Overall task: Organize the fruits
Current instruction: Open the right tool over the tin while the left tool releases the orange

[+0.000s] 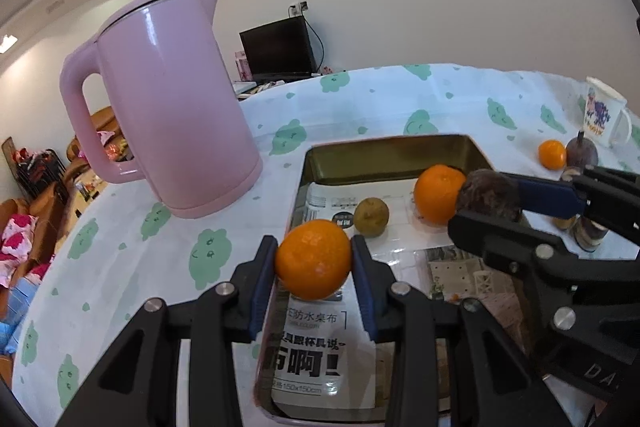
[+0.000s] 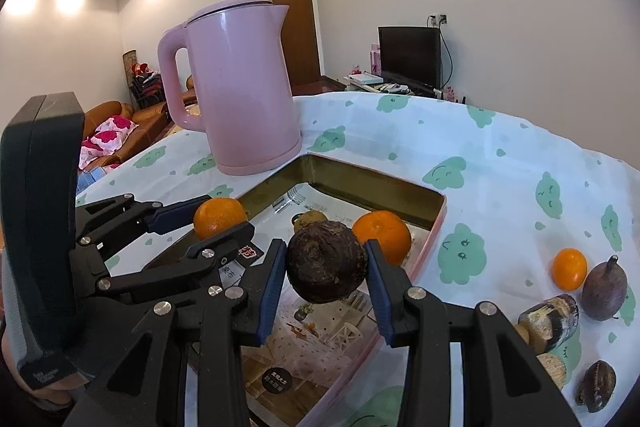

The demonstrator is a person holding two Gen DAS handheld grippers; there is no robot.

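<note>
Both grippers loaded, both over the tray (image 1: pixel 472 147). Left gripper (image 1: pixel 313 259): jaws closed on an orange (image 1: pixel 313 259), blue pads pressing its two sides at abt the widest part, nothing under it but the printed liner well below the fingertips. Right gripper (image 2: pixel 327 263): jaws closed on a dark wrinkled fruit (image 2: pixel 327 263), pads on its flanks, fruit proud of the fingertips and hanging free above the tray floor. Ahead of the right fingertips, a second orange (image 2: pixel 382 235) and a small greenish-brown fruit (image 2: pixel 310 219) already lie in the tray. Outside the tray, to the right of the right fingers: small orange (image 2: pixel 569 267), purple fruit (image 2: pixel 604 293) and others, not yet collected. Risks, as judged: (1) both fruits are round w/ narrow pad contact, so a release from height likely means a roll or bounce into the fruit already placed; lower first. (2) The two grippers sit close, the left's fingers just beside the right's in the right wrist view; opening both at once may knock linkages or the neighbour's load. (3) Wrinkled skin may be soft; extra squeeze could bruise it. (4) Pink kettle (image 1: pixel 172 107) stands just beyond the left fingers at the tray corner; a wide swing on exit could strike it.
</note>
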